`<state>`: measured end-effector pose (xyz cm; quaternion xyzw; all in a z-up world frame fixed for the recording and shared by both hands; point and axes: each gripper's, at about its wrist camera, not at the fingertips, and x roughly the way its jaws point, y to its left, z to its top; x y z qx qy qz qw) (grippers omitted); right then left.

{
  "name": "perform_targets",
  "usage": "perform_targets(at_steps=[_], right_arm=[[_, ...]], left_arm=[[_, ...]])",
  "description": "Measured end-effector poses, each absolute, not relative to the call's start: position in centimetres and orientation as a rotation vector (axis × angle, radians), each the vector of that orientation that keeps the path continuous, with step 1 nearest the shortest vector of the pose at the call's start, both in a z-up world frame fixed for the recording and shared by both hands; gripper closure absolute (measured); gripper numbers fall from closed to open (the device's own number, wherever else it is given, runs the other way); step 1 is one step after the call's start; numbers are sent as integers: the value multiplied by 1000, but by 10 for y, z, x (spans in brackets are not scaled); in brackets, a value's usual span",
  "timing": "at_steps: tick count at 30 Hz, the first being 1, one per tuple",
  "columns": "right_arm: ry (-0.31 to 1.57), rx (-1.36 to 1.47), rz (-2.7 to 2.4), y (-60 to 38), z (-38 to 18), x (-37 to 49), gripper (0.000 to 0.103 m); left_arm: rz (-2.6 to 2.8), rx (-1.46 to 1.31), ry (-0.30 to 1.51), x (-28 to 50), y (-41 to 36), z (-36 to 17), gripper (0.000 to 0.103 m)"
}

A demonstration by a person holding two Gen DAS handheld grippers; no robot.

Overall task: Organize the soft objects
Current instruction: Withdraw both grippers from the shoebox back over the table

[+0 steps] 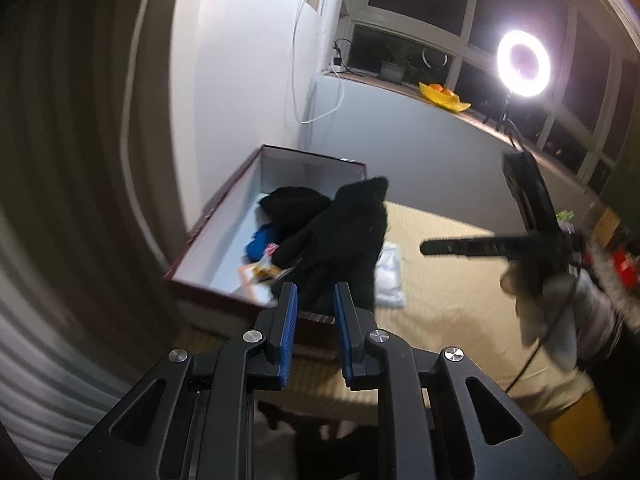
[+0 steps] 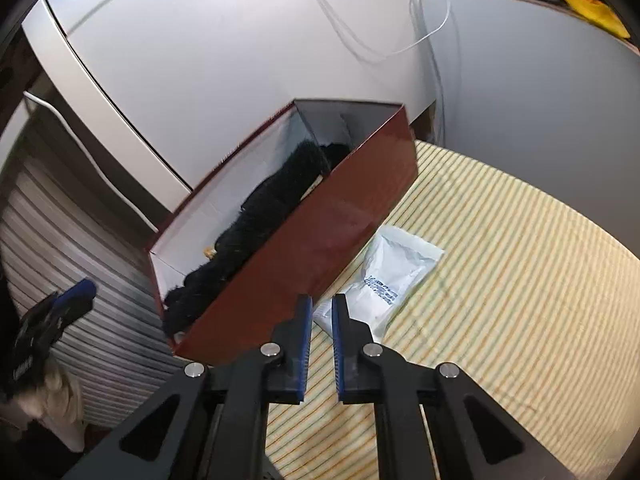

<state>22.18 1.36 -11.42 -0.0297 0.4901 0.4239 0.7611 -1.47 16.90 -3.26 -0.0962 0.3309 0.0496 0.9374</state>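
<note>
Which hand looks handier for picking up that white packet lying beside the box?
Probably the right. Its fingers point straight at the white packet on the striped cloth, just ahead of them. The left gripper faces the black glove draped over the box.

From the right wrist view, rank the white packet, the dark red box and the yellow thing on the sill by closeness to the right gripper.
1. white packet: on the striped cloth just ahead of the right gripper.
2. dark red box: ahead and left; its near wall is almost as close, nearly a tie.
3. yellow thing: far top right, on the sill.
</note>
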Motion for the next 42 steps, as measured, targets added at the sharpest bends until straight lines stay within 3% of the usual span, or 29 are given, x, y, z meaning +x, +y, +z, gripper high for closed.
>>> perform_targets(at_steps=[16, 42], right_arm=[[1184, -115, 915, 71, -186, 250, 94], [1202, -327, 873, 48, -196, 224, 94]], left_arm=[[203, -239, 698, -48, 177, -52, 86], [98, -237, 739, -33, 151, -63, 86]])
